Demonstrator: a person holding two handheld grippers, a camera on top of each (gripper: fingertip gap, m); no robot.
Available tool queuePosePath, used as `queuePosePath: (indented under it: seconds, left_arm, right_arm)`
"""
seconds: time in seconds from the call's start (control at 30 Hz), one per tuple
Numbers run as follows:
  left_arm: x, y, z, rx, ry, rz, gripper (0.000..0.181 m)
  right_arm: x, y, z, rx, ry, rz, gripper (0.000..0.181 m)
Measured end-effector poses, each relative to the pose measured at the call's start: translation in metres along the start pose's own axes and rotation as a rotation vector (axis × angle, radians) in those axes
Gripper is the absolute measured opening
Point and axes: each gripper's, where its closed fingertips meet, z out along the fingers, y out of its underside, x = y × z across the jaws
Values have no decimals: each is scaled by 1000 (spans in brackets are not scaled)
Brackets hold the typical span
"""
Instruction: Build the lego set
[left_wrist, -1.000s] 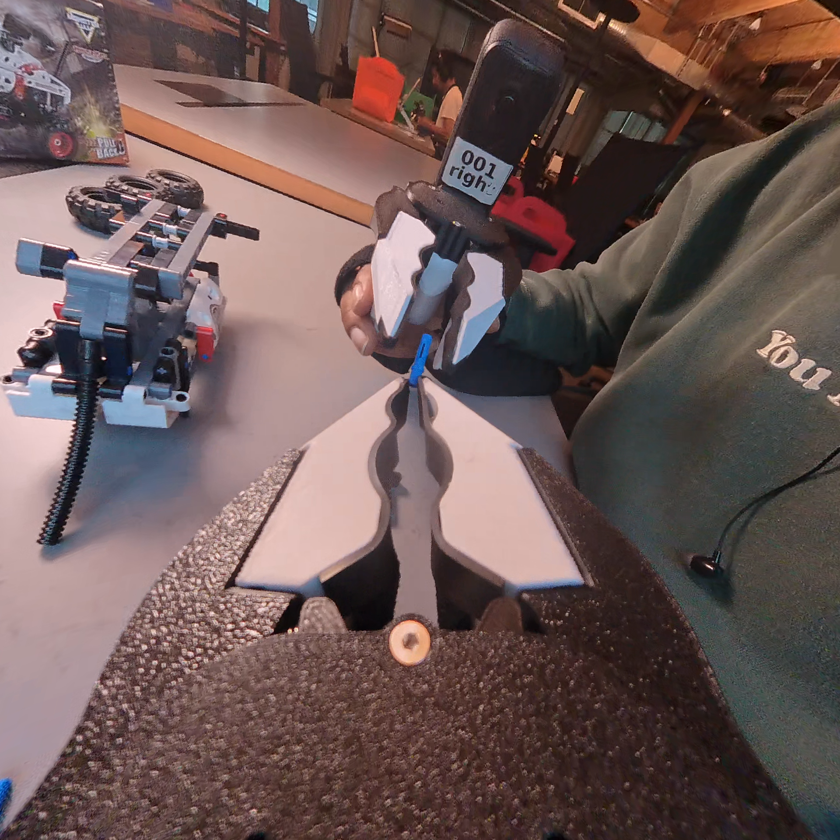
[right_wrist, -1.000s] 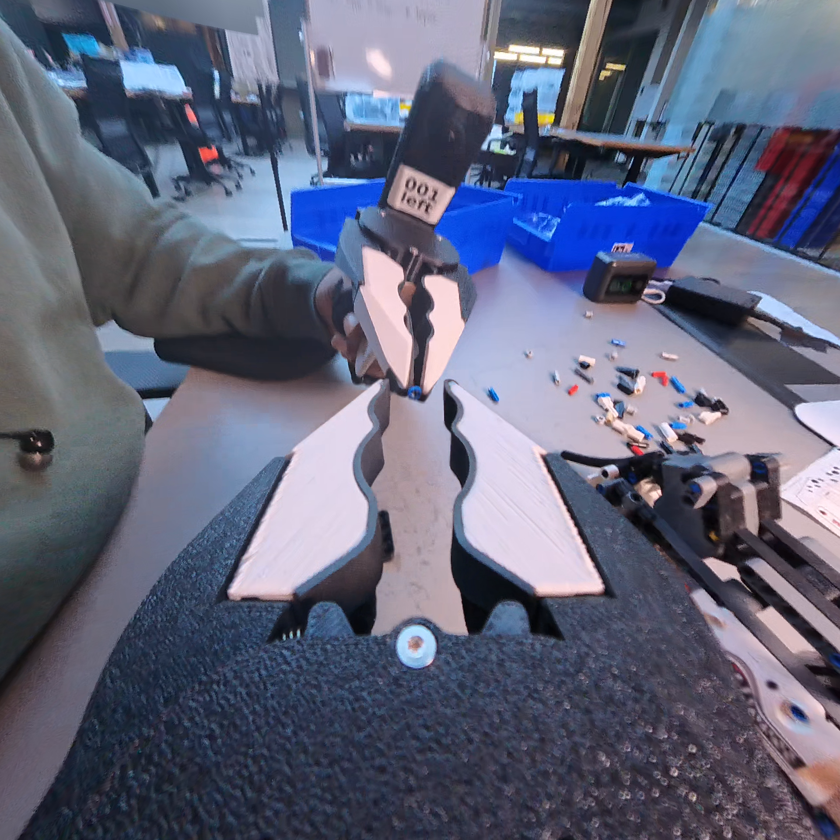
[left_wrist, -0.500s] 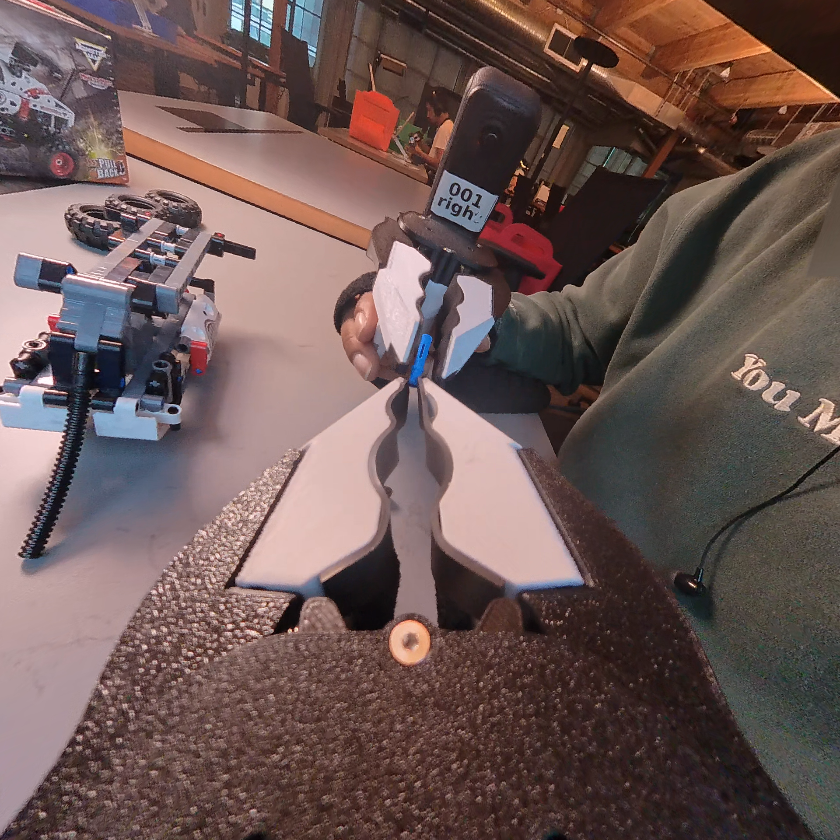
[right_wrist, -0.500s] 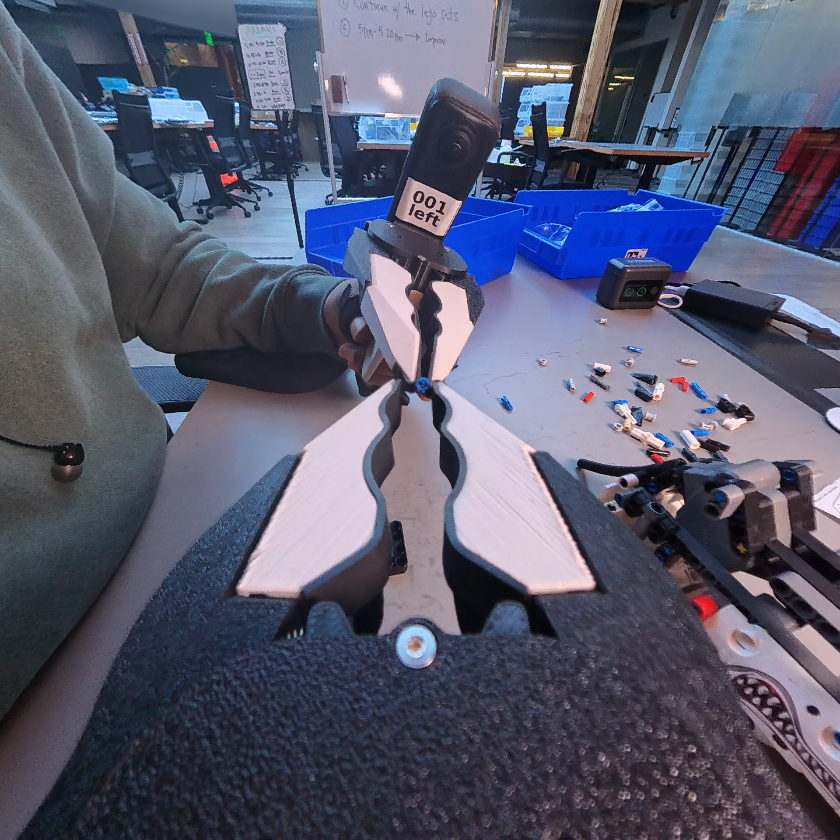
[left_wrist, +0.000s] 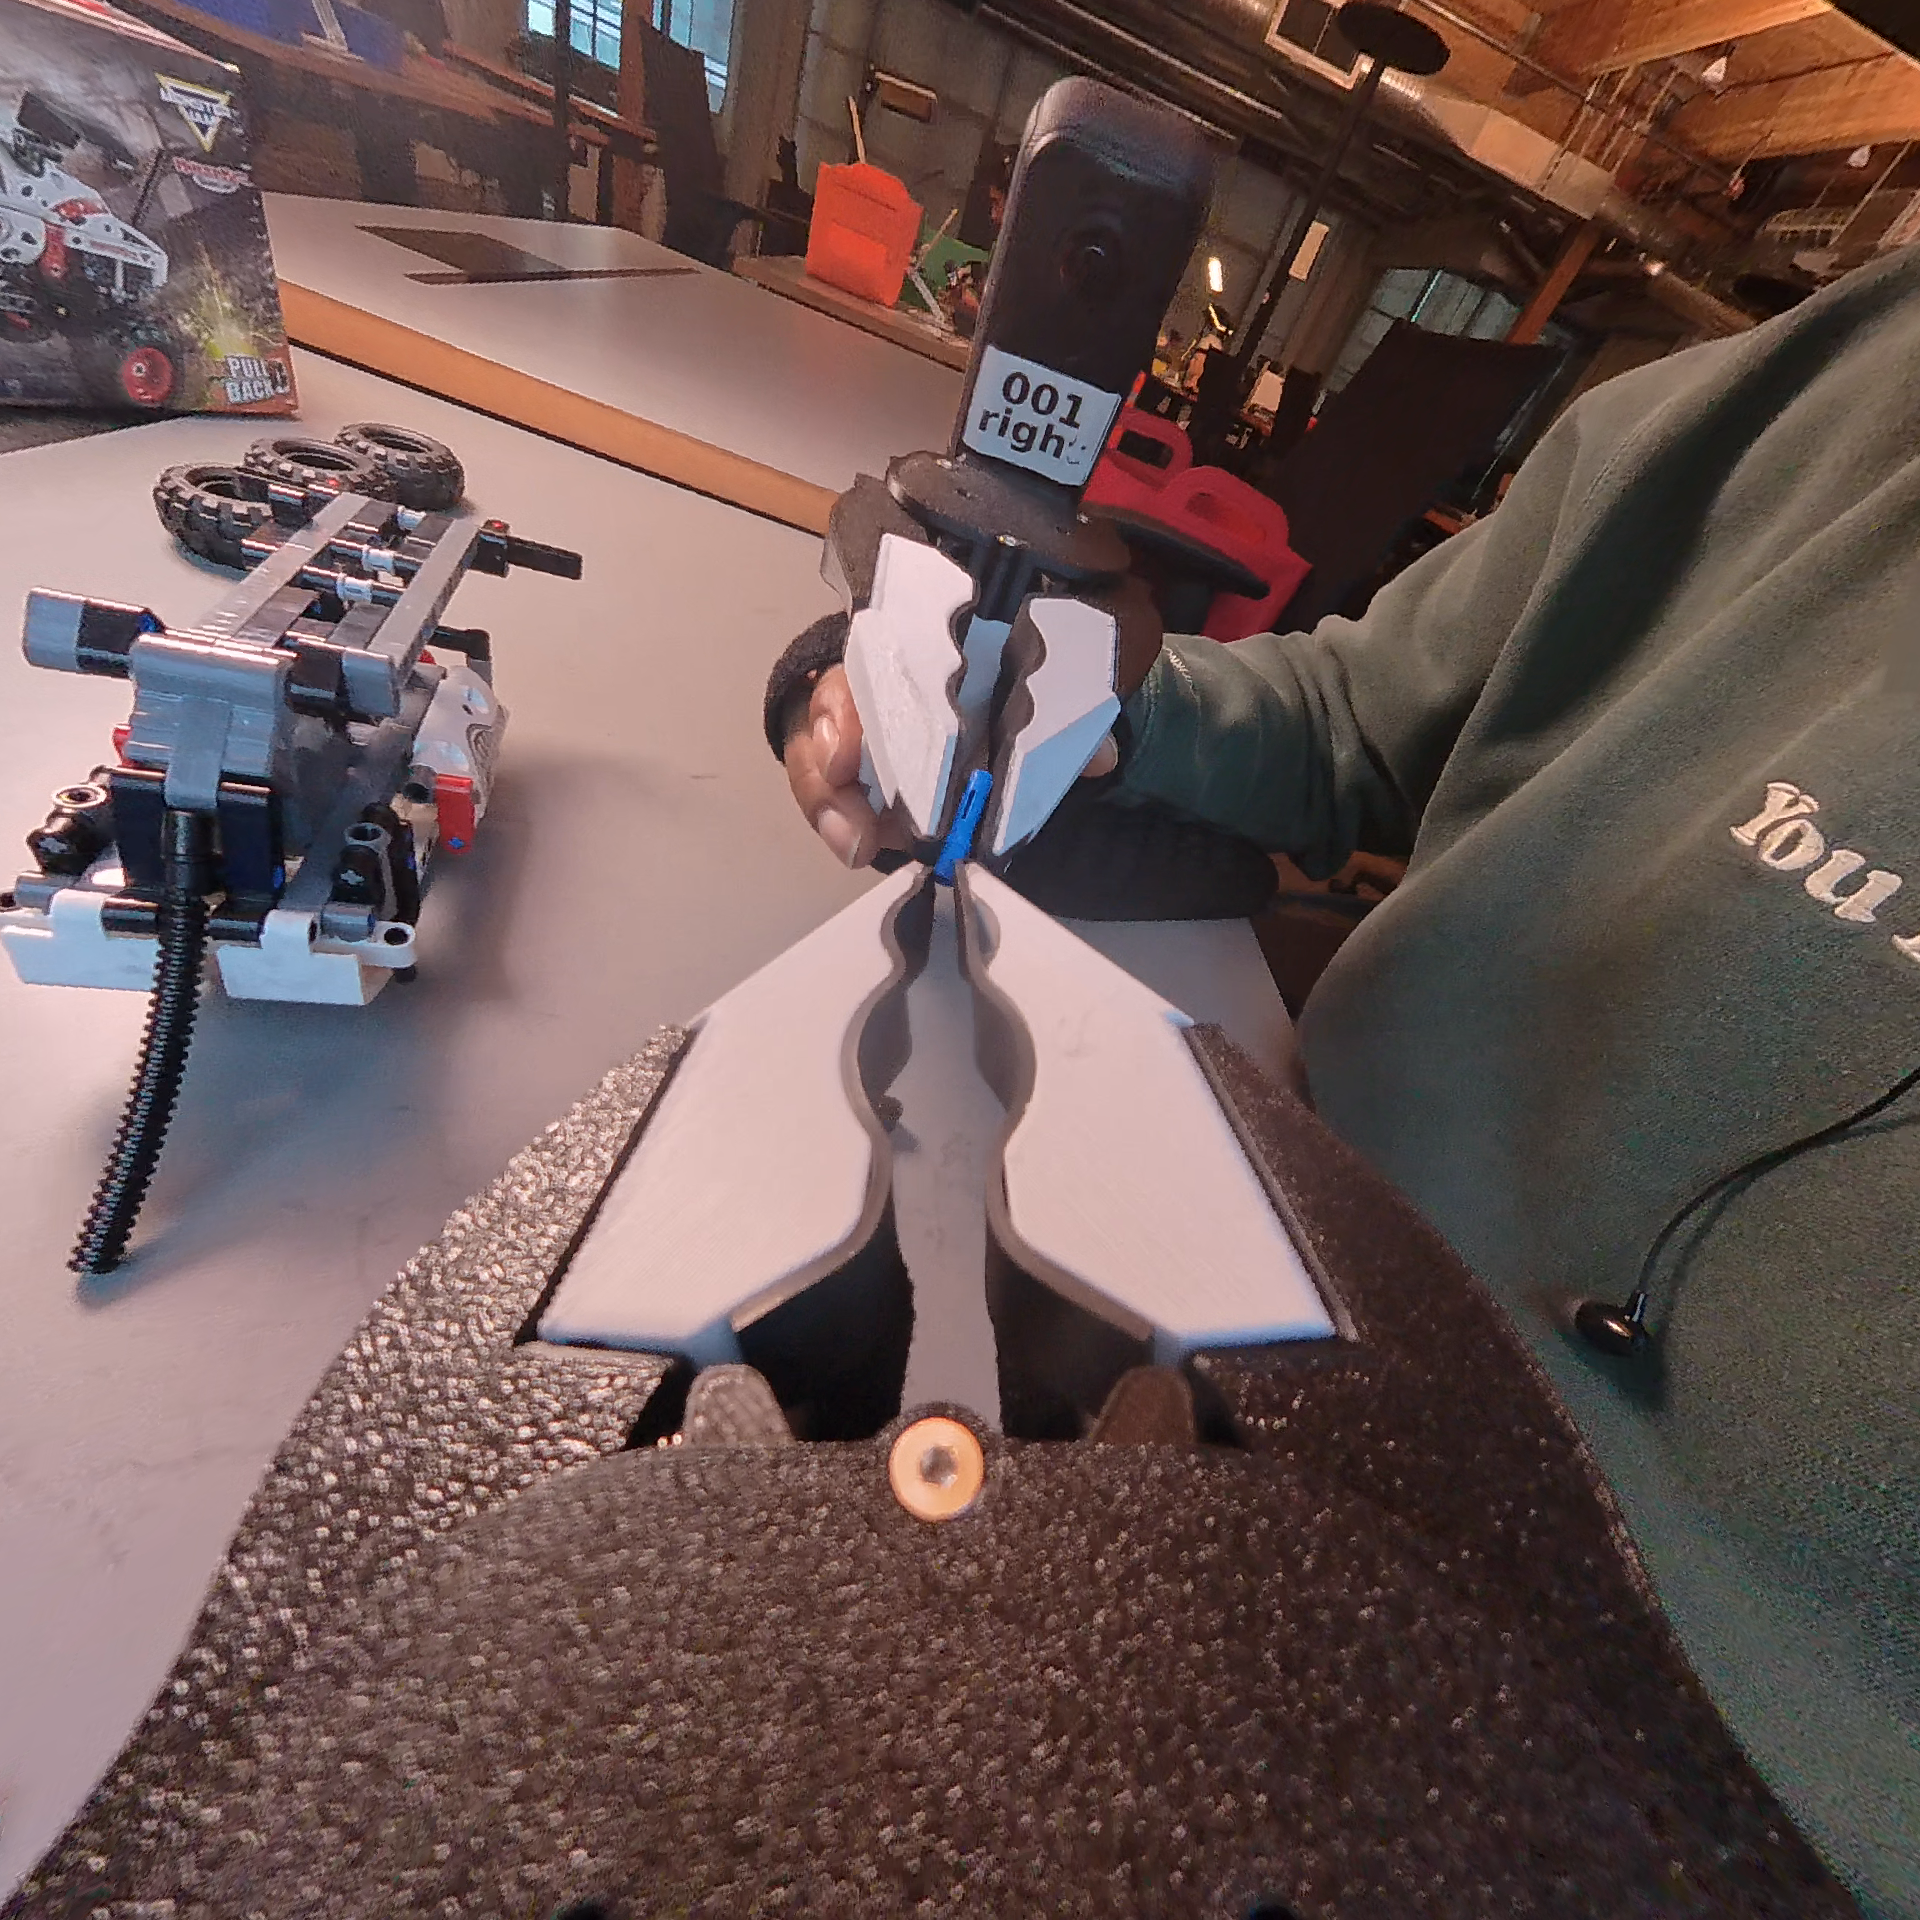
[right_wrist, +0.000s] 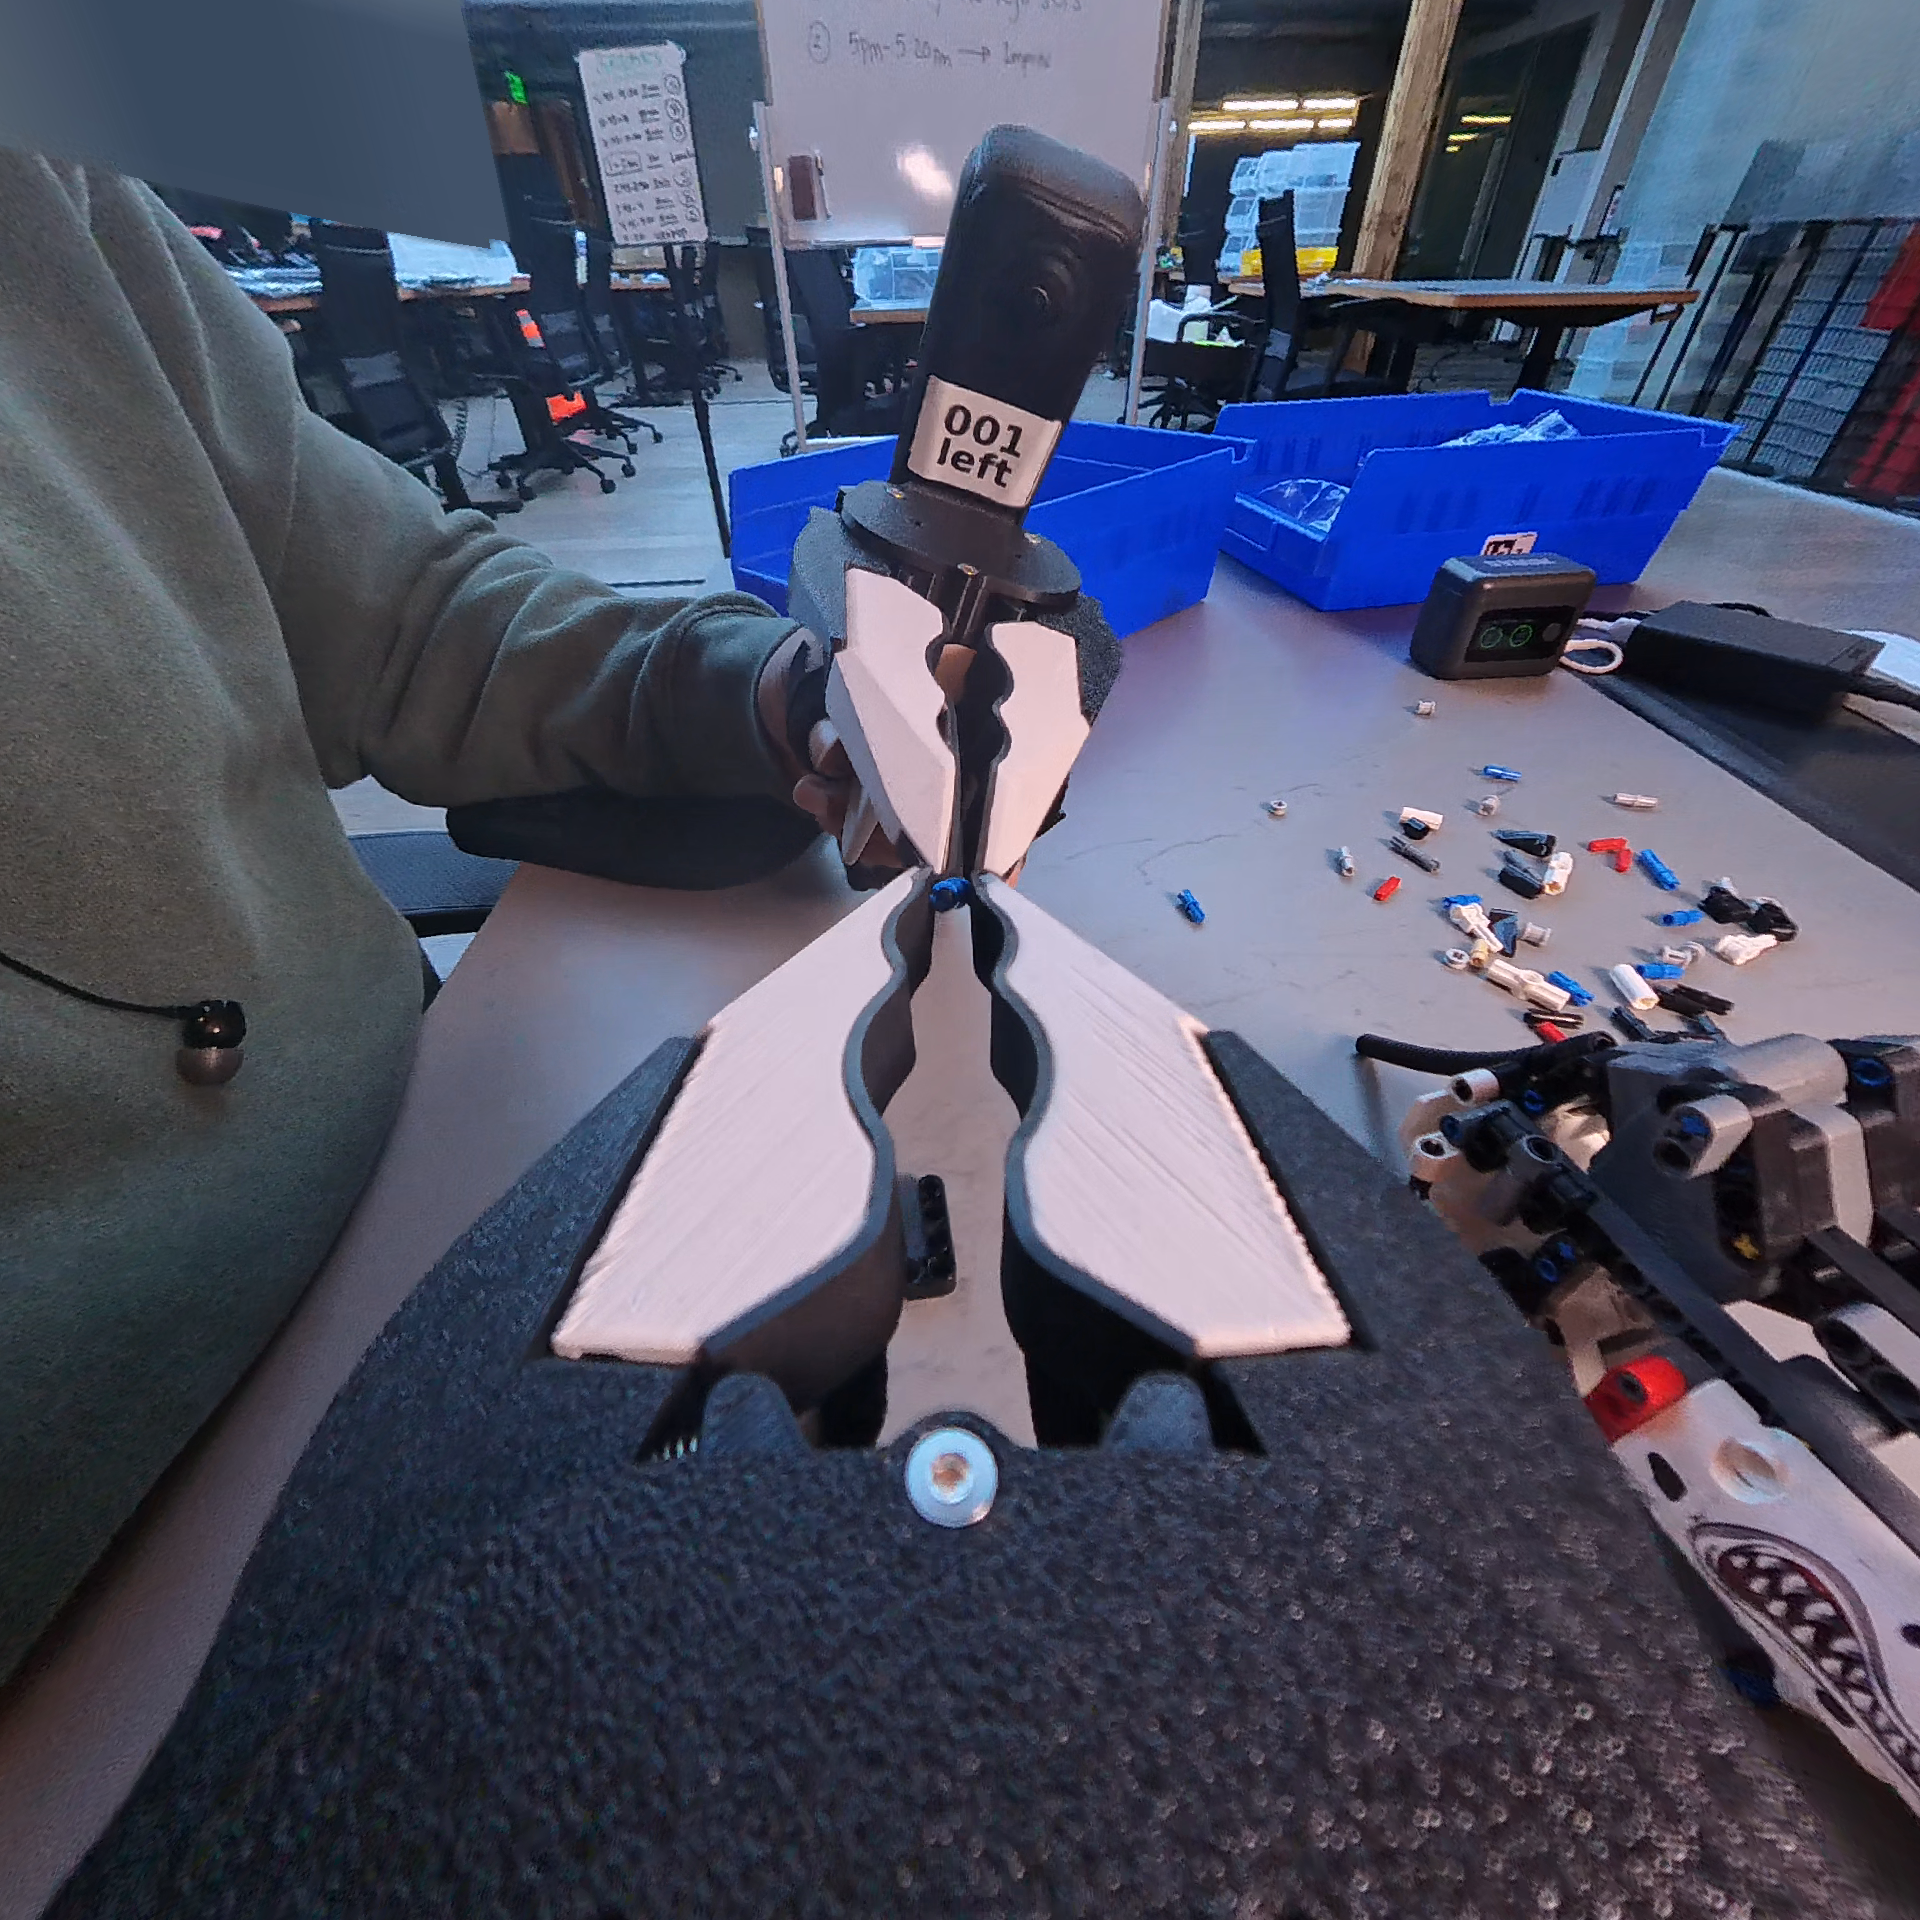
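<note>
Above the grey table (left_wrist: 644, 748), a blue pin (left_wrist: 958, 831) is pinched at both ends by the nearly closed left gripper (left_wrist: 940, 883) and right gripper (right_wrist: 948, 891), apparently for regripping, while the partly built truck (left_wrist: 260, 748) is parked alongside.

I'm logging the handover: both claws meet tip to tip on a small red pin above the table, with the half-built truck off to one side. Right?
One slip: the pin is blue, not red, as the left wrist view shows. The left claw and right claw do meet on it, with the half-built truck aside.
</note>
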Motion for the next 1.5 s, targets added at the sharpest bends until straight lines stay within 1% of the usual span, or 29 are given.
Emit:
queuePosePath:
  seconds: [0.13, 0.27, 0.5, 0.6, 0.63, 0.7, 0.77, 0.8, 0.9, 0.97, 1.1, 1.27, 1.5]
  left_arm:
    - [0, 3, 0, -24, -19, 20, 3]
    - [1, 1, -1, -11, -9, 4, 3]
    - [3, 5, 1, -33, 4, -1, 4]
    - [-2, 16, 5, -97, -41, 27, 3]
    - [-6, 23, 6, -140, -68, 43, 6]
    - [-18, 45, 7, -271, -133, 84, 18]
    - [-20, 68, 7, -394, -148, 110, 23]
    - [-21, 77, 9, -442, -150, 117, 24]
    - [-21, 95, 14, -548, -169, 165, 24]
    - [-26, 103, 15, -596, -201, 185, 23]
    - [-29, 103, 18, -603, -234, 218, 16]
    - [-28, 103, 19, -608, -240, 235, 7]
    - [-28, 103, 20, -609, -237, 238, 7]
  right_arm:
    - [-1, 3, 0, -13, -17, 27, 6]
    - [1, 3, -1, -14, -6, 19, 7]
    - [-3, 2, -4, -26, -27, 5, 4]
    - [-2, 13, -5, -105, -34, 10, 3]
    - [-1, 18, -6, -147, -36, 12, 3]
    - [0, 36, -12, -277, -42, 5, 3]
    - [1, 60, -17, -437, -43, -3, 3]
    - [-1, 69, -18, -491, -50, -1, 3]
    - [-6, 87, -15, -606, -59, -22, 3]
    - [-7, 91, -14, -639, -62, -30, 3]
    - [-2, 99, -14, -702, -52, -42, 3]
    - [-4, 101, -11, -723, -79, -40, 3]
    - [-3, 101, -9, -793, -96, -71, 3]
